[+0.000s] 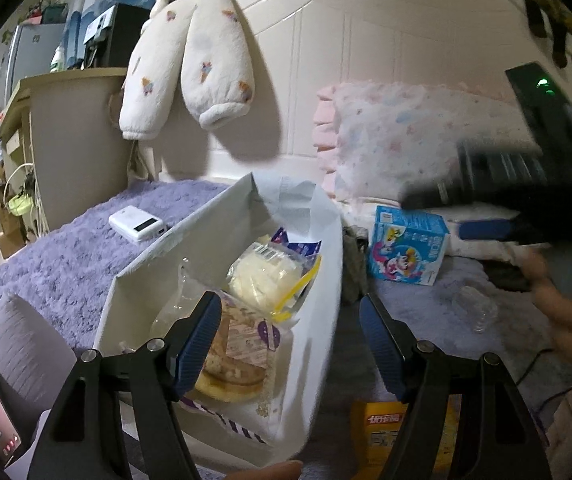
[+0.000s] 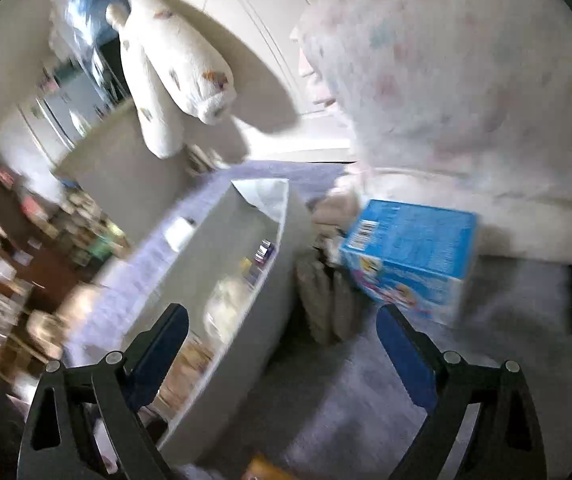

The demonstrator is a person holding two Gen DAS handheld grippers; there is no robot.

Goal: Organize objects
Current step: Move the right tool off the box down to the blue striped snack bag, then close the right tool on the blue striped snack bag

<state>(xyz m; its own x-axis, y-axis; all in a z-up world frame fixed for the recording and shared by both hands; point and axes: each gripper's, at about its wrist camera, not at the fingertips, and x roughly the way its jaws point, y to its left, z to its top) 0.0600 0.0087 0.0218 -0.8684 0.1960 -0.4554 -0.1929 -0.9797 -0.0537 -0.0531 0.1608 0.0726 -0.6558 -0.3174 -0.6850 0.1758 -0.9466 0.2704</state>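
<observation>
1. Power bank (image 1: 137,224), white: laid flat on the purple bed cover (image 1: 57,256), left of the bin and apart from it.
2. White fabric bin (image 1: 314,320), open-topped, set on the bed cover. Contents: a wrapped round pastry (image 1: 225,364) at the near end, a bagged pale bun (image 1: 263,276) behind it, small purple-and-white sachets (image 1: 298,246) further back. The far end is seen empty.
3. Left claw (image 1: 290,348): spread, nothing pinched; its left finger is over the bin's near end, its right finger outside the bin's right wall.
4. Yellow packet (image 1: 378,436): lying on the cover below the left claw's right finger, partly hidden.
5. Blue cartoon carton (image 1: 406,250): standing just right of the bin, a strip of bare cover between them; a pastel pillow (image 1: 406,136) is behind it.
6. Clear plastic cup (image 1: 474,308): on the open cover in front of the carton.
7. Right claw (image 2: 281,356): spread, nothing between its fingers, raised above the cover; view blurred.
</observation>
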